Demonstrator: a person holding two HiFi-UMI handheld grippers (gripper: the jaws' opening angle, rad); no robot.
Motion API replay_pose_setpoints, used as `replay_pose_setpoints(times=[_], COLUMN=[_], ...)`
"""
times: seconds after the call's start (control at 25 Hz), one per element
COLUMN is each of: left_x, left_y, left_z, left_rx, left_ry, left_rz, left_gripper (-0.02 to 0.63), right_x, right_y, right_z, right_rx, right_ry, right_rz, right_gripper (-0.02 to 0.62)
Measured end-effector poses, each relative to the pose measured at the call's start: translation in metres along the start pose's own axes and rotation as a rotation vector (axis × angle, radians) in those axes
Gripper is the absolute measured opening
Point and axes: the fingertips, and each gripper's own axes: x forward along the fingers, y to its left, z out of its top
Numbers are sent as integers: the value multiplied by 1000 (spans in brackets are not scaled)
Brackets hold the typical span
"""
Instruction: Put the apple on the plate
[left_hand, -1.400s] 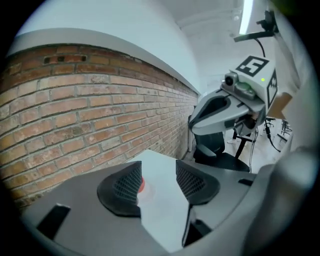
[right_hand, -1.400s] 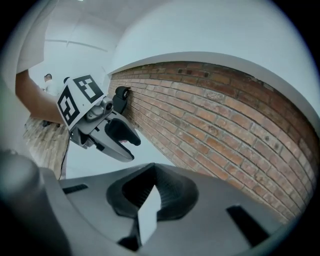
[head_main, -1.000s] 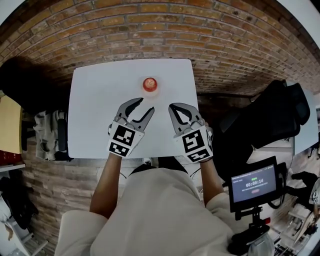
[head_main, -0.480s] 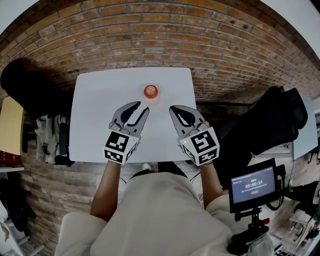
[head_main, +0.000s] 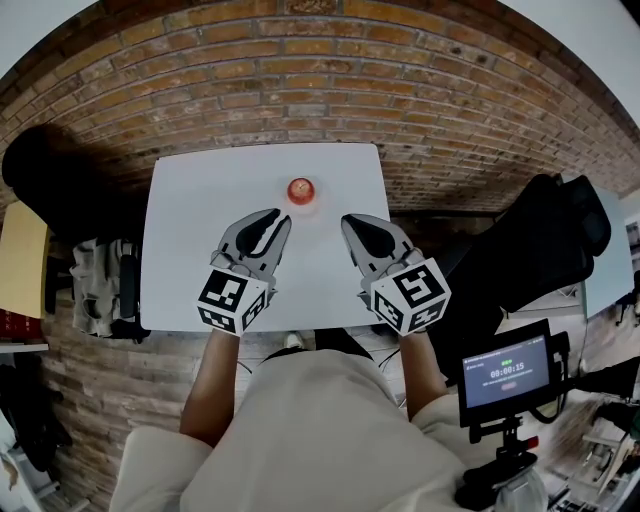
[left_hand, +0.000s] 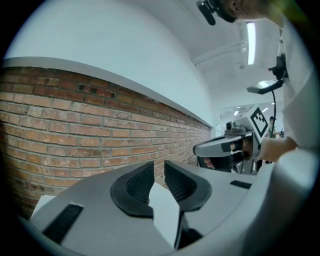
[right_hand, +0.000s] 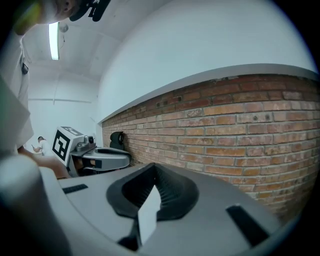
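Observation:
A red apple (head_main: 301, 188) rests on a small pale plate (head_main: 302, 203) near the far edge of the white table (head_main: 180, 250). Both grippers hover over the table's near half, short of the apple and apart from it. My left gripper (head_main: 280, 217) (left_hand: 159, 169) has just been closing its jaws; a narrow gap remains and nothing is between them. My right gripper (head_main: 349, 221) (right_hand: 154, 172) has its jaws together and empty. Both gripper views look level at the brick wall, so neither shows the apple.
A brick wall (head_main: 320, 70) rises behind the table. A black chair (head_main: 545, 235) stands at the right, with a small screen (head_main: 505, 372) on a stand nearer me. At the left are a dark bulky object (head_main: 50, 170) and a grey rack (head_main: 100, 275).
My left gripper's jaws went from wide apart to almost together. Both grippers drew back toward me and rolled, so their marker cubes sit lower in the head view. The apple stayed put.

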Motion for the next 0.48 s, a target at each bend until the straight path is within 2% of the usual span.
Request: replay_pose_setpoints(times=[0.48], left_x=[-8], left_y=[8], left_z=[25], left_rx=[37], left_ry=[-51], left_rz=[24], left_gripper=[30], right_x=[4], right_y=[5], right_z=[22], right_rx=[30], right_ry=[-66], right_rz=[30], right_gripper=[2])
